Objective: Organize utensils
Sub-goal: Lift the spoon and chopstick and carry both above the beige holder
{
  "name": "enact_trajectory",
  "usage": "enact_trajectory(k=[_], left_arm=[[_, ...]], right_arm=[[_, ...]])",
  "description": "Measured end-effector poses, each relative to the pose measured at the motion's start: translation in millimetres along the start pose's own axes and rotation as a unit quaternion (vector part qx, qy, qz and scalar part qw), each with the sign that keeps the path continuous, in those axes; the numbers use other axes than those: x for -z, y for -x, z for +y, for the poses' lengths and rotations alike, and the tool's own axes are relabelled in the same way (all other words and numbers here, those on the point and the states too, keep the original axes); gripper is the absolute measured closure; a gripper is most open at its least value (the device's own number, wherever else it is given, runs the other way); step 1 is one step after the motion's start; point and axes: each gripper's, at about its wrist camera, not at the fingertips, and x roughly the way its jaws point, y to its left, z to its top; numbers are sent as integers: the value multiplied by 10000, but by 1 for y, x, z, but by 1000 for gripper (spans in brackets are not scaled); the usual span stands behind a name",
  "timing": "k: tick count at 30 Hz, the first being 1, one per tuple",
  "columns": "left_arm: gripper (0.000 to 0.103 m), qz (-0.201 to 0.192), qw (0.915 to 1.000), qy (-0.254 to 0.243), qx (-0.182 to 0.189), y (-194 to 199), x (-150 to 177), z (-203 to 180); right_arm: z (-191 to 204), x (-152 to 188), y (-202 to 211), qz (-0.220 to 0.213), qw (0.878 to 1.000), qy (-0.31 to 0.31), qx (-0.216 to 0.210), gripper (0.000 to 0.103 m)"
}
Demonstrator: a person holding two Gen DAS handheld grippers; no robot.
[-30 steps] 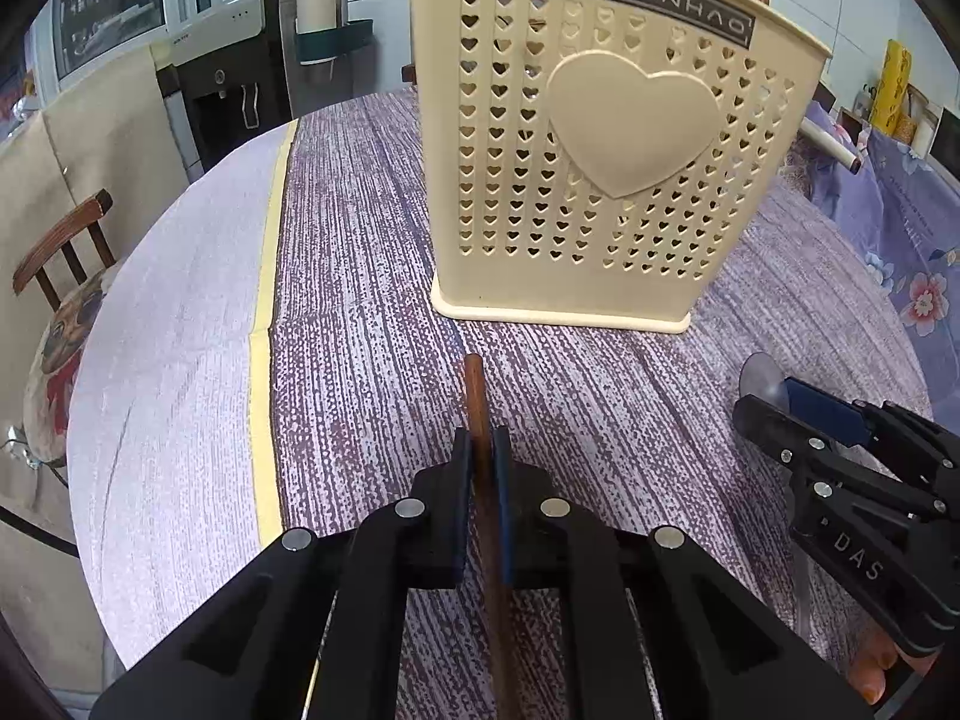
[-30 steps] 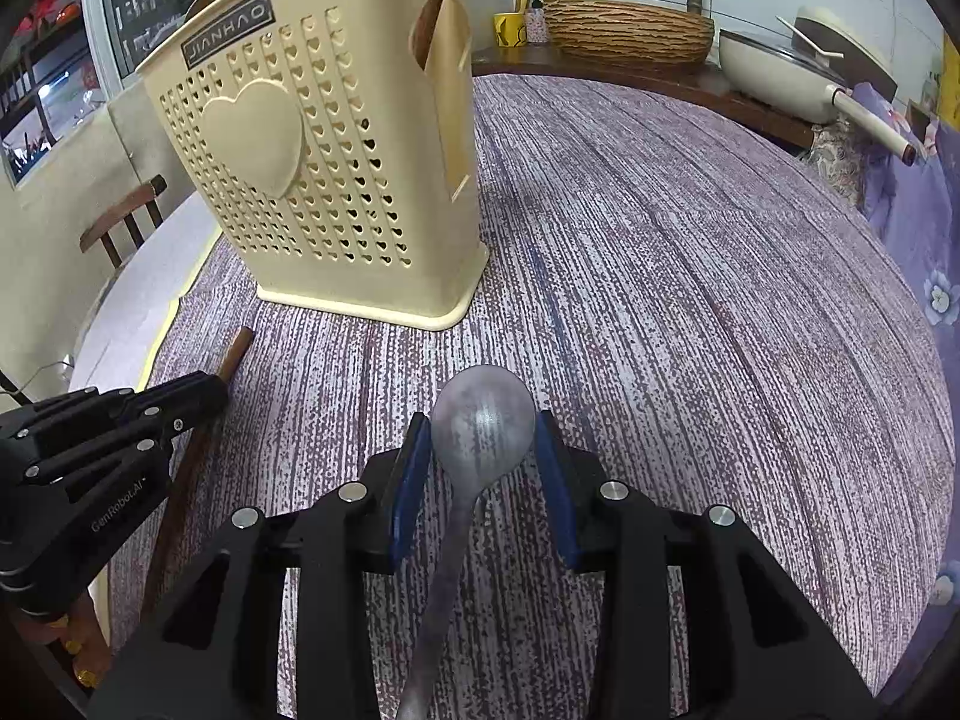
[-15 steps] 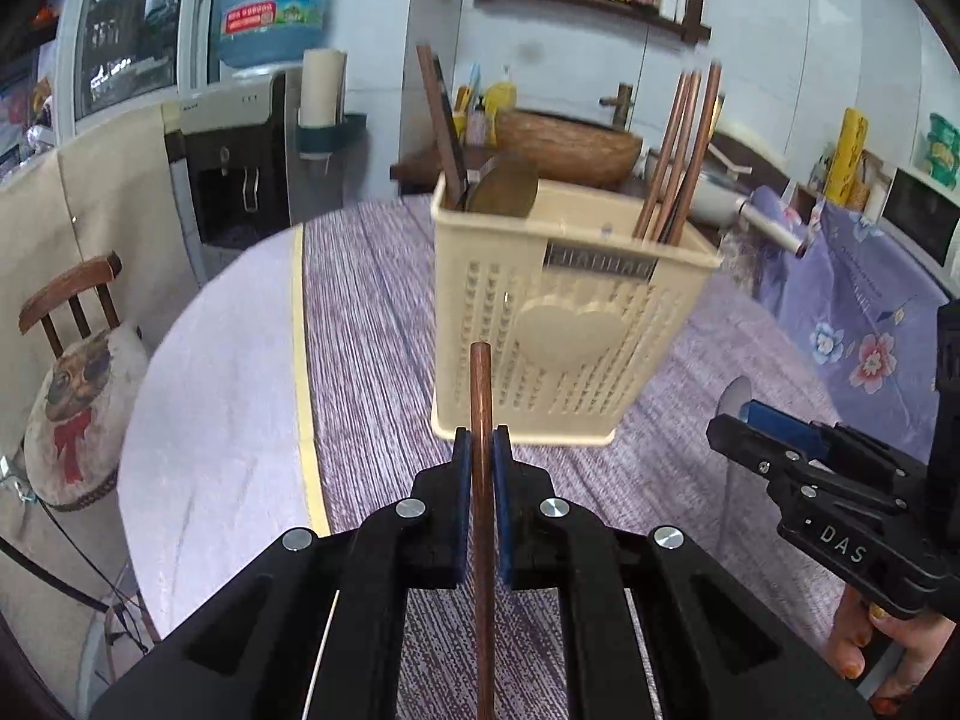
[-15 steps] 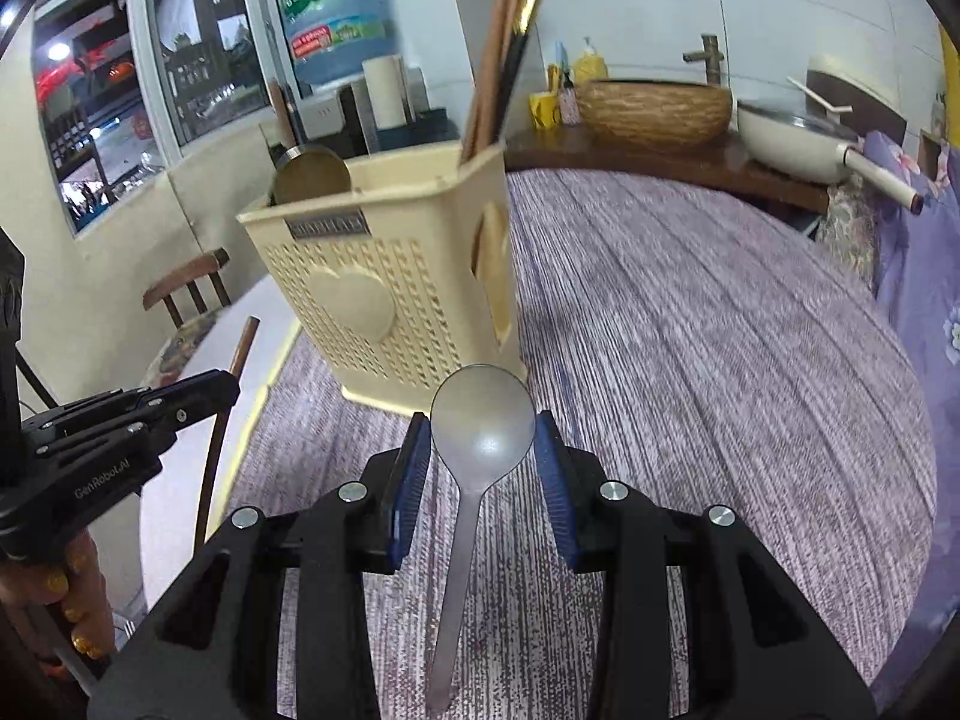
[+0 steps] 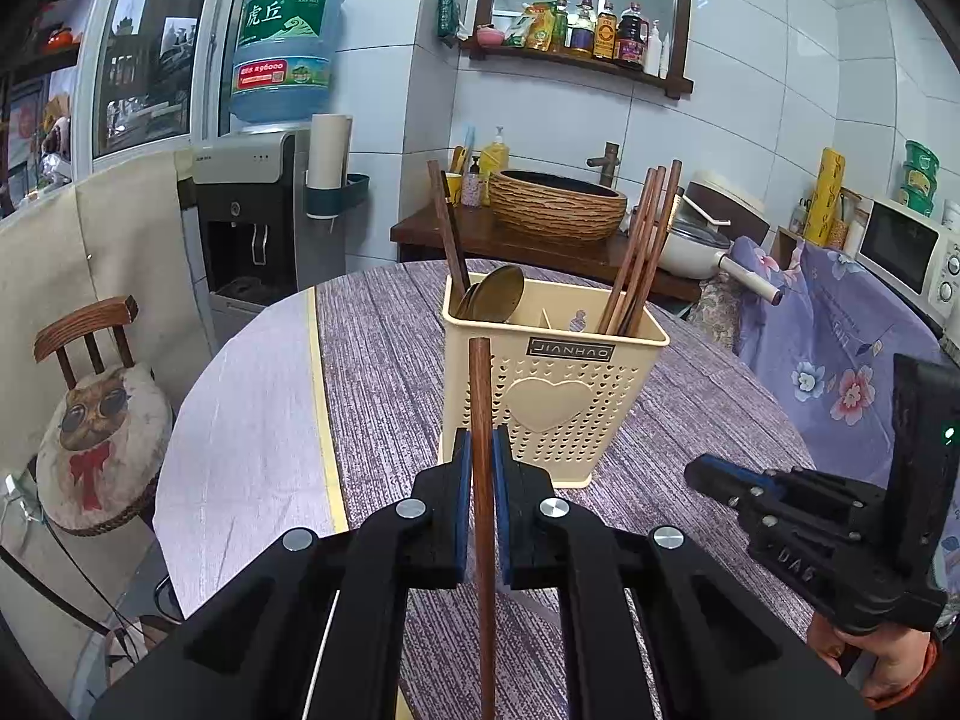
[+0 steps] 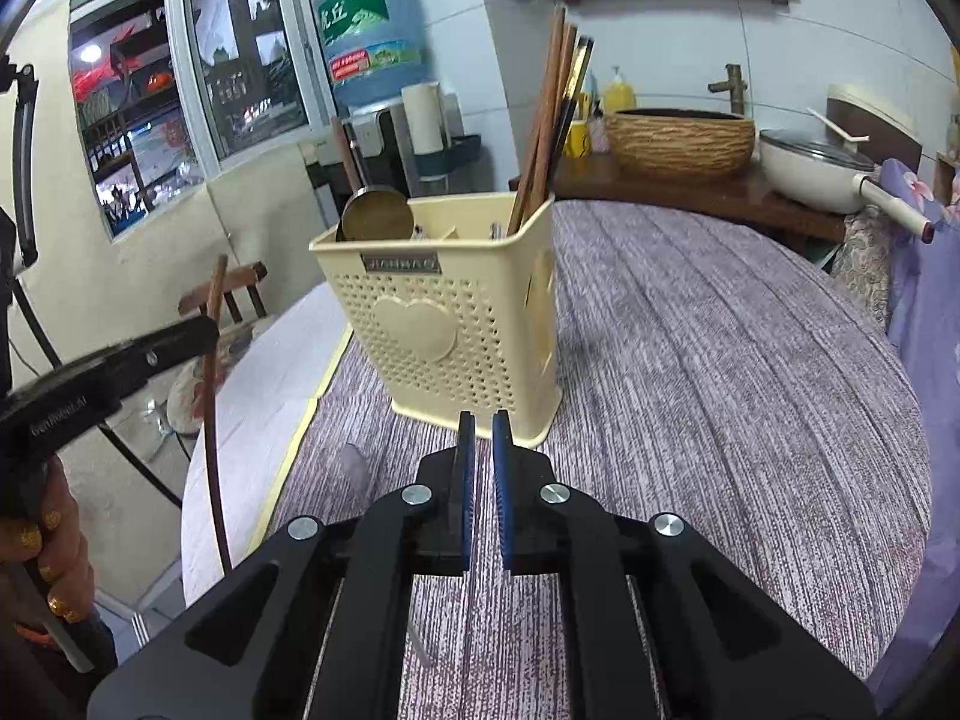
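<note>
My left gripper point(image 5: 480, 438) is shut on a brown wooden chopstick point(image 5: 480, 396), held upright in front of the cream utensil holder point(image 5: 552, 396). The holder's left compartment has a gold spoon point(image 5: 495, 294) and a chopstick; the right one has several chopsticks point(image 5: 639, 252). My right gripper point(image 6: 483, 420) is raised before the holder point(image 6: 444, 312), its jaws closing together with nothing between them. A blurred grey spoon point(image 6: 355, 468) shows over the table, below and left of those jaws, out of the grip. The left gripper point(image 6: 207, 330) and its chopstick point(image 6: 209, 420) show at the left.
The round table point(image 5: 372, 372) has a purple striped cloth and a yellow tape line point(image 5: 324, 420). A cushioned chair point(image 5: 96, 420) stands at its left. Behind are a water dispenser point(image 5: 258, 210), a woven basket point(image 5: 558, 204) and a pan point(image 6: 822, 168); flowered cloth point(image 5: 840, 360) lies at the right.
Both grippers rose and tilted up, so the holder's top and the room came into view. The spoon left the right gripper and its jaws came together. The left kept its chopstick.
</note>
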Motion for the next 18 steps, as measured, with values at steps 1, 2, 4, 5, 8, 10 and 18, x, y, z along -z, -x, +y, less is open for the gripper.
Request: enact_trajectory(k=[1, 2, 4, 5, 8, 10, 18], left_arm=[[95, -15, 10000, 27, -1, 1, 0, 2], [95, -35, 10000, 43, -9, 3, 0, 3], [95, -90, 9999, 81, -39, 9, 0, 8], [95, -107, 9999, 116, -40, 11, 0, 11], [95, -172, 9996, 220, -77, 19, 2, 20], [95, -215, 9993, 289, -78, 25, 3, 25], [95, -329, 9986, 401, -87, 39, 4, 34]], right_arm=[[2, 1, -2, -28, 10000, 11, -3, 95], [4, 3, -6, -17, 10000, 42, -27, 88], [13, 5, -20, 190, 9992, 232, -271, 59], [18, 7, -28, 352, 9978, 358, -429, 48], [35, 11, -55, 676, 9933, 719, -602, 50], [49, 16, -76, 995, 9855, 1038, -896, 50], [85, 26, -129, 1527, 9685, 1787, -819, 53]])
